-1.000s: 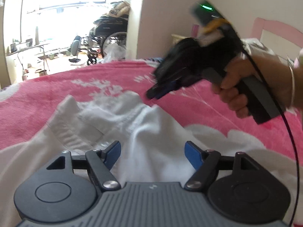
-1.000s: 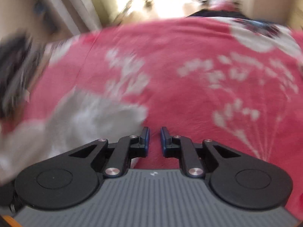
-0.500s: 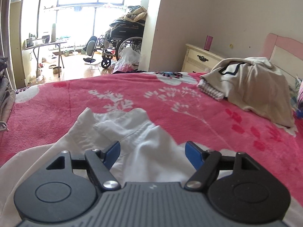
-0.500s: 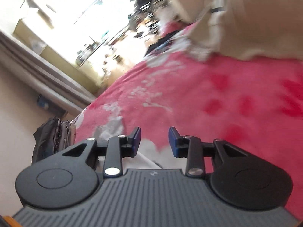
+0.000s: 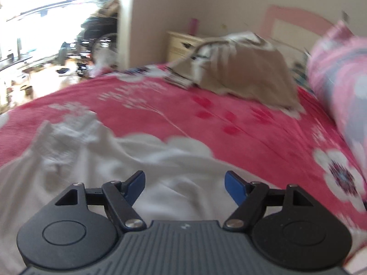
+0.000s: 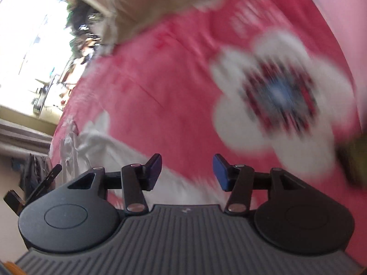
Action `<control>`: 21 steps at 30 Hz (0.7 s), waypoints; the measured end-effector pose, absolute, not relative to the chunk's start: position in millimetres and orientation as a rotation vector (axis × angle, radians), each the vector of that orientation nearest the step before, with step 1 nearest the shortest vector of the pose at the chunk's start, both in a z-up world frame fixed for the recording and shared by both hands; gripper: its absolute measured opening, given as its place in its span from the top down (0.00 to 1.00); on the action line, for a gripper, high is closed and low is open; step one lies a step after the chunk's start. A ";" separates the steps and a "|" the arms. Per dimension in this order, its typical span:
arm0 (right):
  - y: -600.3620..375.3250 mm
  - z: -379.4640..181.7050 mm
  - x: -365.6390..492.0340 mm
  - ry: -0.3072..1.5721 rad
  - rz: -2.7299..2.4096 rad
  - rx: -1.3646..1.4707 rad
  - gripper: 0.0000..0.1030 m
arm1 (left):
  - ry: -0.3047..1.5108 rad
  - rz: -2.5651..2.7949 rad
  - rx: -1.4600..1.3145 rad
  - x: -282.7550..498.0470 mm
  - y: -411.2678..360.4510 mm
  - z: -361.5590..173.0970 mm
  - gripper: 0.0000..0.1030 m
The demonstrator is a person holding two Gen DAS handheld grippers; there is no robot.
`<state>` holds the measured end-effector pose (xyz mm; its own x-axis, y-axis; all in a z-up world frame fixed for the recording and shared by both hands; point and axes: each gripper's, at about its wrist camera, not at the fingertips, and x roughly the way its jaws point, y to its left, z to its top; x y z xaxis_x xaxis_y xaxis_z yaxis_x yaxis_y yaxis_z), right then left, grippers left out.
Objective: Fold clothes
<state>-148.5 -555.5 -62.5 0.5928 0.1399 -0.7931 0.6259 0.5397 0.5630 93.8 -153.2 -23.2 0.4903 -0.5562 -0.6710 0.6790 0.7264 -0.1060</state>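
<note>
Left hand-held gripper (image 5: 184,184): jaws wide apart, nothing between them, hovering over a white garment (image 5: 96,171). Garment lies rumpled on the bed directly beneath and ahead-left of this gripper; collar-like bunching at its far-left end, though blur hides the detail. Not folded flat as it lies now.

Right hand-held gripper (image 6: 187,171): jaws also spread, empty, tilted steeply. White cloth edge (image 6: 96,137) shows below and to its left; ahead is bare blanket with a large flower print (image 6: 278,100).

Risks, as I judge them: both views smear with motion, so a pinch taken now could land on a bunched ridge and gather two layers, dragging the whole piece instead of one edge. The plush blanket may cling to thin cloth and skew a fold. White print on the blanket (image 5: 179,144) sits just beyond the cloth's far edge, so the true hem is easy to misread.

Surface: bed under a red-pink floral blanket (image 5: 229,110). Far ahead-right of the left gripper, a beige heap of clothes (image 5: 243,73) and a pink patterned pillow or quilt (image 5: 339,78). Beyond: cream nightstand (image 5: 181,45), pink headboard, bright window far left with clutter.
</note>
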 end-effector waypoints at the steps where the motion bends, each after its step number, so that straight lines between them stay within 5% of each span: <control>1: -552.0 -73.2 -158.5 0.924 -0.347 1.021 0.51 | 0.755 -0.780 0.202 81.8 -160.2 -25.6 0.25; 7: -530.6 -132.3 -210.8 0.948 -0.367 1.209 0.43 | 0.831 -0.885 0.306 30.6 -201.0 -52.2 0.24; 21: -504.8 -150.8 -194.4 0.968 -0.241 1.067 0.42 | 0.888 -0.881 0.478 15.5 -243.3 -108.0 0.22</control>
<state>-194.4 -504.8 -150.8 0.5848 0.2672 -0.7659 0.5949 0.5005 0.6289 15.5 -243.3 -108.0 0.3278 -0.4583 -0.8261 0.8226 0.5685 0.0110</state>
